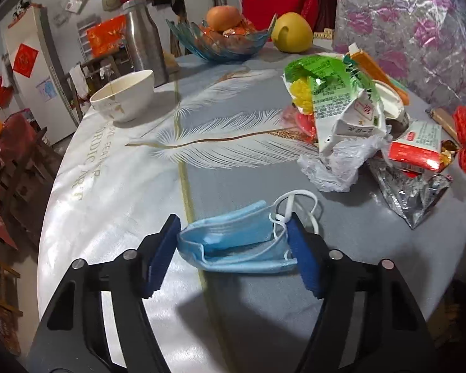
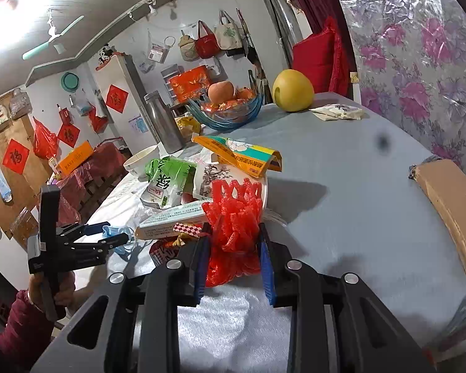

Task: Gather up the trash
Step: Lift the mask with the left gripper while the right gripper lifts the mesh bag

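A blue face mask (image 1: 233, 242) lies on the feather-print tablecloth (image 1: 108, 186), buckled between the blue pads of my left gripper (image 1: 233, 227), which press on both of its ends. In the right wrist view my right gripper (image 2: 233, 233) is shut on a red foam fruit net (image 2: 233, 211) that stands up between its pads. The left gripper (image 2: 108, 237) with the mask shows there too, held by a hand at the lower left. Beyond lies a trash pile: a green-white packet (image 1: 326, 93), an orange carton (image 2: 242, 155), a crumpled white bag (image 1: 341, 161), a red-white box (image 1: 416, 146) and a foil wrapper (image 1: 413, 192).
A white bowl (image 1: 124, 96), a steel flask (image 1: 146, 37), a glass fruit bowl (image 1: 220, 43) and a yellow pomelo (image 1: 292, 32) stand at the table's far side. A cardboard piece (image 2: 450, 208) lies at the right edge. A white plate (image 2: 265, 192) sits under the pile.
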`<state>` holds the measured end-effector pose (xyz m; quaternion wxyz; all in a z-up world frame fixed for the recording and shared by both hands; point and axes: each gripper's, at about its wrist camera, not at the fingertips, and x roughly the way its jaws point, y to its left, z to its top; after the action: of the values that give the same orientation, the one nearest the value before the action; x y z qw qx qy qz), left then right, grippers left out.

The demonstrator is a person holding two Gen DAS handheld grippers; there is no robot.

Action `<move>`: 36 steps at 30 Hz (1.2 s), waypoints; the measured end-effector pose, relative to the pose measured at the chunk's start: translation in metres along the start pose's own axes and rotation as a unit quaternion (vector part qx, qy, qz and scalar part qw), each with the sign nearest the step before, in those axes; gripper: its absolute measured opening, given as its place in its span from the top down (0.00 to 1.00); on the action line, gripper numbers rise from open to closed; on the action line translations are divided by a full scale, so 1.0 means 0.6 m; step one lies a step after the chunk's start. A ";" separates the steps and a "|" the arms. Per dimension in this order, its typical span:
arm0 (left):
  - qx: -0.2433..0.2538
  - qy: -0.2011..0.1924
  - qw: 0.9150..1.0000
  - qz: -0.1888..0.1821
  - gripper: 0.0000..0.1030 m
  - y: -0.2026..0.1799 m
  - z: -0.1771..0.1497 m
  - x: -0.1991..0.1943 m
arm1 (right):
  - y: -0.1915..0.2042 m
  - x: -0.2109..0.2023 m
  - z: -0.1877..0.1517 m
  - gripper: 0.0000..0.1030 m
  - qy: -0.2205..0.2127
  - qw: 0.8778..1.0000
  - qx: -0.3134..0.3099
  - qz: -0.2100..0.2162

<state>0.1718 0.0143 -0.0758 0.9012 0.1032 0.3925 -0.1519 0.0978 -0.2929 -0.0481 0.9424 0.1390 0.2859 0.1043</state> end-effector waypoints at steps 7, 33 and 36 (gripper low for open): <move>-0.033 -0.025 0.999 -0.033 0.52 -0.002 -0.007 -0.050 | -0.015 -0.024 -0.007 0.73 -0.011 1.000 0.011 -0.003; -0.050 -0.005 0.999 0.010 0.36 -0.025 -0.065 -0.030 | -0.044 -0.055 -0.031 0.73 -0.009 0.999 0.031 0.004; -0.062 -0.018 0.998 -0.002 0.42 -0.024 -0.064 -0.040 | -0.043 -0.057 -0.033 0.73 -0.011 1.000 0.030 0.001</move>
<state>0.1254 0.0174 -0.0849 0.9127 0.0438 0.3848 -0.1305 0.0617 -0.3227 -0.0549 0.9408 0.1682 0.2784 0.0953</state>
